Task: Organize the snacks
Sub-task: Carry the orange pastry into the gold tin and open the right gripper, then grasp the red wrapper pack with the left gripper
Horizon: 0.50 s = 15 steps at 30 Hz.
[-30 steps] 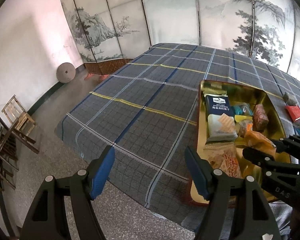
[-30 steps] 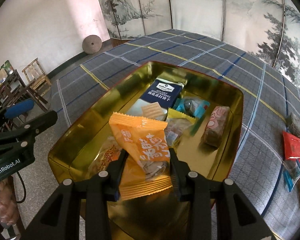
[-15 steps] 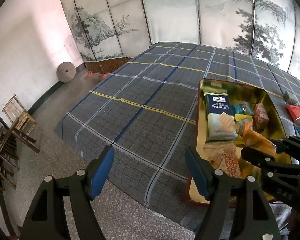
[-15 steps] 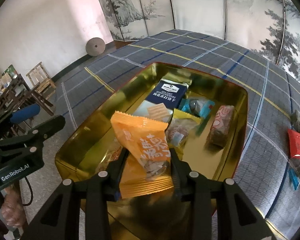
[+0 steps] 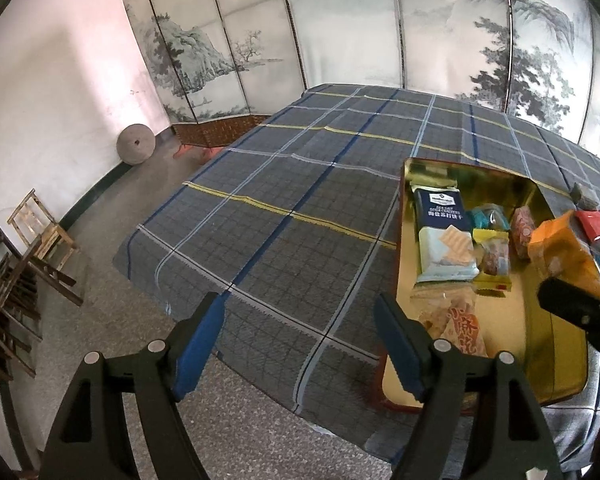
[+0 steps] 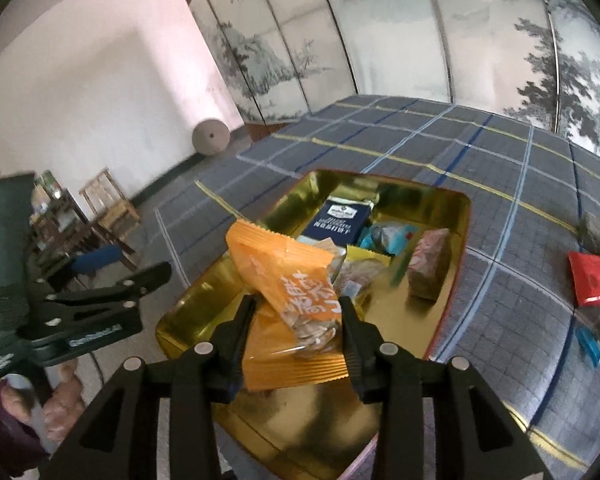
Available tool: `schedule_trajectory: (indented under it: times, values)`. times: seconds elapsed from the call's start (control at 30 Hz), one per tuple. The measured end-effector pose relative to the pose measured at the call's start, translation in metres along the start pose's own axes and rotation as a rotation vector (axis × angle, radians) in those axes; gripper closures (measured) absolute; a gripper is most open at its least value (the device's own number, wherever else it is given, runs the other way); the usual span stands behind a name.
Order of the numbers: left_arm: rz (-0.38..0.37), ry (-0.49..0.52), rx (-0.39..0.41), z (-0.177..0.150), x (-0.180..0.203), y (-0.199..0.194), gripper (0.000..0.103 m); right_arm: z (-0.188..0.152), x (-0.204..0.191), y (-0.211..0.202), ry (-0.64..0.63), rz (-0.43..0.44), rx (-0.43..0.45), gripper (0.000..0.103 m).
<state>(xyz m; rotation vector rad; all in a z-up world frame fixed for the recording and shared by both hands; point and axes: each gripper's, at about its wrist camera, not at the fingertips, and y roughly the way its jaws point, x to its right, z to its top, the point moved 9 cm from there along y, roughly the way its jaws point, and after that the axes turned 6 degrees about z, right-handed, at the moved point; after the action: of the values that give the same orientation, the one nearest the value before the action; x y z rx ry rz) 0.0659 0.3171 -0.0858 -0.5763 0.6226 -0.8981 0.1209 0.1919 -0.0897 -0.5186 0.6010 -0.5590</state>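
Note:
My right gripper [image 6: 298,300] is shut on an orange snack packet [image 6: 284,276] and holds it above the near end of a gold tin tray [image 6: 204,308]. Several snacks lie in the tray: a blue cracker pack [image 6: 340,220], a teal packet [image 6: 388,236], a pink-brown bar [image 6: 428,268]. In the left wrist view the orange packet [image 5: 560,248] hangs over the tray [image 5: 540,340] at the right edge. My left gripper [image 5: 298,304] hovers left of the tray over the table's near edge; its jaws are opening with nothing between them.
A red packet [image 6: 592,280], a dark packet [image 6: 598,232] and a blue-ended packet [image 6: 596,336] lie on the plaid tablecloth [image 5: 300,200] right of the tray. Wooden chairs [image 5: 40,232] and a round stone [image 5: 135,145] stand by the left wall. A painted folding screen [image 5: 380,40] stands behind the table.
The right gripper has lifted and swung the orange packet, which now sits higher and further right in the left wrist view. The left gripper's jaws stand slightly wider; it has kept its place.

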Motion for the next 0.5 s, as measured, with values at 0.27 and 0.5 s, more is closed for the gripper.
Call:
schedule_trajectory:
  times: [0.27,0.5]
  values:
    - [0.01,0.024,0.017,0.002,0.007,-0.011,0.028,0.003,0.007,0.006,0.014,-0.02,-0.022,0.062]
    - [-0.003,0.056,0.054,0.011,0.017,-0.028,0.027,-0.004,0.03,-0.063,-0.026,-0.109,0.092,0.062]
